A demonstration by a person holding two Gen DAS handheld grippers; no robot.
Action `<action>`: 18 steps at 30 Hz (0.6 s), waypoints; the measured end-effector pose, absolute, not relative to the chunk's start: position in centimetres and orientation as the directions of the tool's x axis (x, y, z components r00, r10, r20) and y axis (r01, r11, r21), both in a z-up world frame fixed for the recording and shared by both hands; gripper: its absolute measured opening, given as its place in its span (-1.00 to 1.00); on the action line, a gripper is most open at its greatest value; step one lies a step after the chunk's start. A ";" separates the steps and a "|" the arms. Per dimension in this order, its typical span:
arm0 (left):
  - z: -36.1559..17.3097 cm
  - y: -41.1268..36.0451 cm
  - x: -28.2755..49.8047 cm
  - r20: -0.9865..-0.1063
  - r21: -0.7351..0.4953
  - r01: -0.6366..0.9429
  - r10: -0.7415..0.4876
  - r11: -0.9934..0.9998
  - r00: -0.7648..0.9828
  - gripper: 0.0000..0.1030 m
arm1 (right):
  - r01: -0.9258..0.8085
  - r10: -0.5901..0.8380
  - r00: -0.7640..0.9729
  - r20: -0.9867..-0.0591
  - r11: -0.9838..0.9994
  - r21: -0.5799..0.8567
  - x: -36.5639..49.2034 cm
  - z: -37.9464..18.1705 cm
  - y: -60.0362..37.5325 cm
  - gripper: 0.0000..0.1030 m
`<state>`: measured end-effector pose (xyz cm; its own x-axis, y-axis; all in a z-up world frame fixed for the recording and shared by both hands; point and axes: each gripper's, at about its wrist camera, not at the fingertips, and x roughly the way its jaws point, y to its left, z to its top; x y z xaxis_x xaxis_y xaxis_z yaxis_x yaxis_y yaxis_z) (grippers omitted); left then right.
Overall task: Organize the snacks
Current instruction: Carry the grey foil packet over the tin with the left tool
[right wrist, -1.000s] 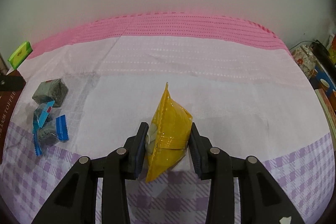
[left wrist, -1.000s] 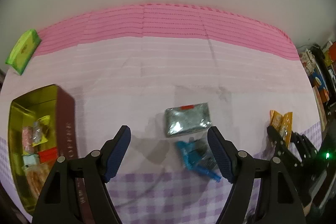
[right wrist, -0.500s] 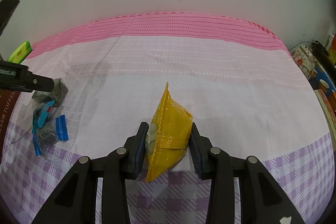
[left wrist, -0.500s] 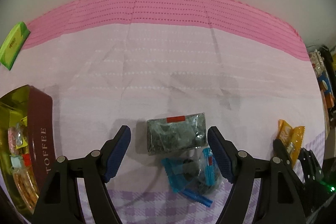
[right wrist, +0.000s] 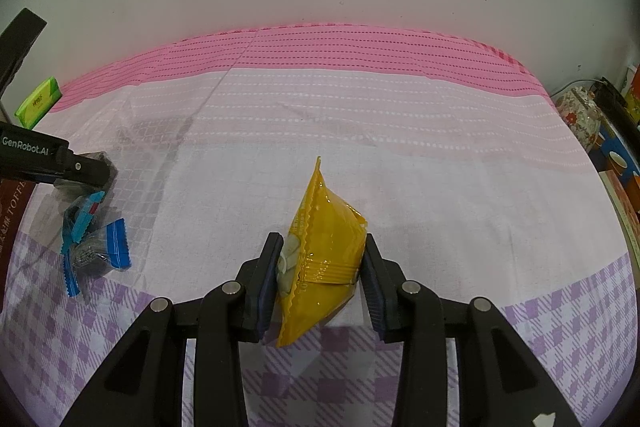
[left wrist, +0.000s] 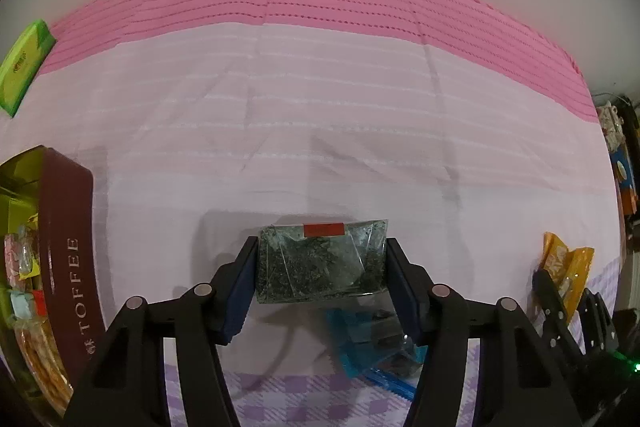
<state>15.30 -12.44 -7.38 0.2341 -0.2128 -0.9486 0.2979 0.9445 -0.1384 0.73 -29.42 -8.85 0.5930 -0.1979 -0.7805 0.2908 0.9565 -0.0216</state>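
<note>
Pinching from both sides, the left gripper (left wrist: 320,267) is being held shut on a clear rectangular packet of dark green flakes (left wrist: 322,261). Blue-wrapped candies (left wrist: 370,341) are lying just beneath its jaws, a brown toffee tin (left wrist: 66,267) off to the left. A crinkled yellow foil snack bag (right wrist: 324,259) is being squeezed between the right gripper (right wrist: 320,281) jaws, above the pink and lilac tablecloth (right wrist: 360,115).

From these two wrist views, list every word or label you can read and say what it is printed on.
"TOFFEE": side of the brown tin.
"GenRobot.AI": body of the left gripper.
Red label on the dark clear packet: blurred.
Green packet, yellow packet: print too small to read.
</note>
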 end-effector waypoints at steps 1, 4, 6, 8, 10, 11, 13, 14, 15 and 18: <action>-7.4 -12.3 15.2 -0.948 -0.141 0.294 -0.214 0.945 0.235 0.17 | 0.291 -0.198 0.593 -0.781 0.957 -0.021 0.7 -8.9 -29.4 -0.29; -7.4 -11.8 14.8 -0.949 -0.131 0.287 -0.204 0.949 0.241 0.17 | 0.291 -0.198 0.593 -0.781 0.956 -0.022 0.7 -8.8 -29.4 -0.29; -7.2 -11.1 14.4 -0.949 -0.126 0.285 -0.199 0.950 0.243 0.17 | 0.292 -0.199 0.593 -0.781 0.956 -0.022 0.7 -8.8 -29.4 -0.29; -7.1 -10.6 14.0 -0.951 -0.121 0.278 -0.191 0.953 0.243 0.16 | 0.292 -0.200 0.592 -0.780 0.956 -0.023 0.7 -8.8 -29.3 -0.29; -7.0 -10.1 13.6 -0.951 -0.119 0.274 -0.188 0.954 0.243 0.16 | 0.292 -0.200 0.592 -0.781 0.956 -0.023 0.7 -8.8 -29.4 -0.29; -6.8 -9.7 13.2 -0.951 -0.113 0.273 -0.184 0.955 0.247 0.16 | 0.292 -0.199 0.592 -0.781 0.956 -0.023 0.7 -8.8 -29.4 -0.29; -6.4 -9.2 13.1 -0.951 -0.110 0.277 -0.182 0.955 0.252 0.16 | 0.292 -0.199 0.592 -0.781 0.956 -0.023 0.7 -8.8 -29.4 -0.29; -6.1 -8.9 12.8 -0.949 -0.110 0.278 -0.184 0.954 0.254 0.16 | 0.292 -0.200 0.592 -0.781 0.956 -0.023 0.7 -8.8 -29.4 -0.29; -6.0 -8.6 12.8 -0.949 -0.112 0.280 -0.186 0.954 0.255 0.16 | 0.292 -0.200 0.592 -0.781 0.956 -0.023 0.7 -8.8 -29.4 -0.29; -5.7 -8.9 12.8 -0.945 -0.120 0.291 -0.199 0.949 0.259 0.16 | 0.292 -0.201 0.592 -0.780 0.956 -0.024 0.6 -8.9 -29.3 -0.29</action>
<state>12.81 -8.89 -5.66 0.2591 -0.1992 -0.9451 0.2911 0.9491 -0.1202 0.64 -29.33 -8.87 0.5922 -0.2006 -0.7804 0.2924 0.9560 -0.0238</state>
